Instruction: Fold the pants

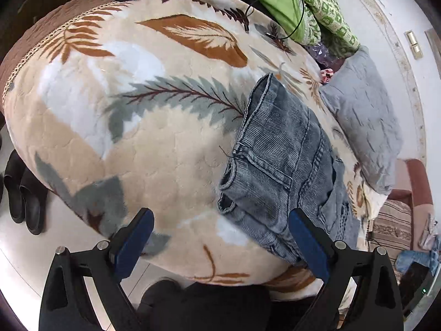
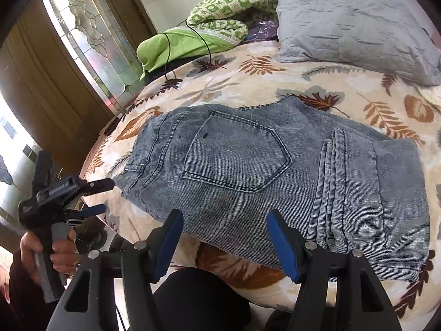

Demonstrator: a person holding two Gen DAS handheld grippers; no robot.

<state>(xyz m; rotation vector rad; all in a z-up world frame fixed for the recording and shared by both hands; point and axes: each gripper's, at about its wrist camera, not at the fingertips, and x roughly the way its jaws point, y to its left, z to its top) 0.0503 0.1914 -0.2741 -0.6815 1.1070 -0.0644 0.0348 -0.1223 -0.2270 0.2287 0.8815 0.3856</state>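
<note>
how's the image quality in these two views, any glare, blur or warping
Left wrist view: strong fisheye bulge, the blanket balloons outward; jeans sharp, corduroy-like ribs readable; even soft light, dark vignette at the corners. Right wrist view: same warping, the door glass bends; blown-out white at the left edge; jeans pocket stitching crisp, no obvious motion blur.

Leaf-patterned blanket-covered bed [image 2: 275, 82] bearing folded grey-blue pants [image 2: 275, 171], grey pillow [image 2: 352, 27], green bedding [image 2: 179, 44].

Your folded jeans [image 2: 261, 173] lie on the blanket [image 2: 275, 88] near its front edge; the pillow [image 2: 355, 27] sits behind them, your left gripper [image 2: 103, 195] just beside their left end.
</note>
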